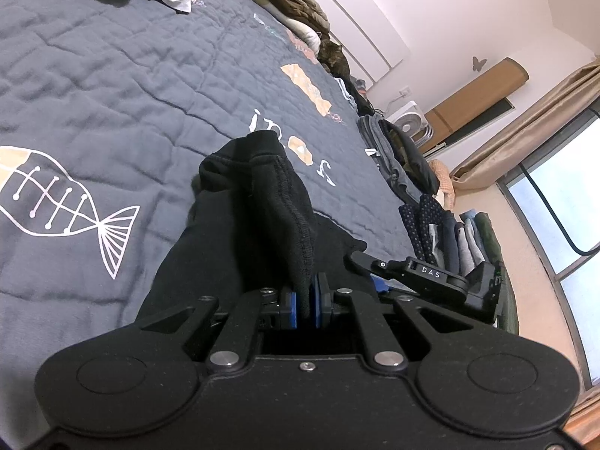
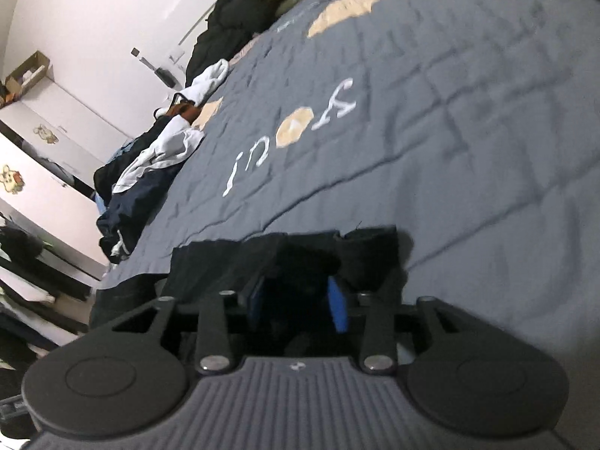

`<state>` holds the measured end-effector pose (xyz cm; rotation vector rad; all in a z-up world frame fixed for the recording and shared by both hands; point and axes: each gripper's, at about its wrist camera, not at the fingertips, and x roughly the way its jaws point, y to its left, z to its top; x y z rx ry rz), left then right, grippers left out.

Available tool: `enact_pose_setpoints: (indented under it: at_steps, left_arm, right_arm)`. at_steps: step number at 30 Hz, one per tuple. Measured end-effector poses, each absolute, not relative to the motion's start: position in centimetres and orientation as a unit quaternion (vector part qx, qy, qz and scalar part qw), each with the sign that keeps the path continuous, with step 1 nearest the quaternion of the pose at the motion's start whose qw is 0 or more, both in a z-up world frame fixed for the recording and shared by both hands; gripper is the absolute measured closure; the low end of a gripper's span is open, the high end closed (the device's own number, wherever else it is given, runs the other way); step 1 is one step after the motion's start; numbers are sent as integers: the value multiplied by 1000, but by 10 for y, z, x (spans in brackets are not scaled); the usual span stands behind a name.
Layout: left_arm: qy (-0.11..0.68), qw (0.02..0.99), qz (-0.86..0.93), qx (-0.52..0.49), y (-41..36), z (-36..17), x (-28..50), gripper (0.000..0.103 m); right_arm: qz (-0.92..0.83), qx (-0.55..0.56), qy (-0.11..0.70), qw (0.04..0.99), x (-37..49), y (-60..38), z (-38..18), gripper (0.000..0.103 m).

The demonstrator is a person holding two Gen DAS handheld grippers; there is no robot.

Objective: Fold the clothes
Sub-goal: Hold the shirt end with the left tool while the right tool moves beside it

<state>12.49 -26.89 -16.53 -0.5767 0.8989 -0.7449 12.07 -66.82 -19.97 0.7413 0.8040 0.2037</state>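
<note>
Left wrist view shows the left tongs (image 1: 306, 300) clamped on a ribbed edge of the black garment (image 1: 262, 202), which lies bunched on the bed quilt (image 1: 112, 75) just ahead of them. Beside them, the right tongs (image 2: 300, 302) stand parted over the same cloth, pressing nothing. Judging by this, a fold is being set up; next the right tongs need their own grip on an edge.

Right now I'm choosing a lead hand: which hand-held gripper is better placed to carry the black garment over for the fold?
Left. The left hand-held gripper is already shut on the black garment's lifted edge. The right hand-held gripper stands open, gripping nothing.
</note>
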Motion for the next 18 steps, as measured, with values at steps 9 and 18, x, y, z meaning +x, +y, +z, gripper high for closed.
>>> enact_pose_setpoints:
  at_steps: [9, 18]
  left_arm:
    - [419, 795, -346, -269, -269, -166, 125, 95]
    - [418, 795, -348, -269, -270, -166, 125, 95]
  right_arm:
    - [110, 392, 352, 843, 115, -663, -193, 97]
    - [112, 347, 303, 880, 107, -657, -135, 97]
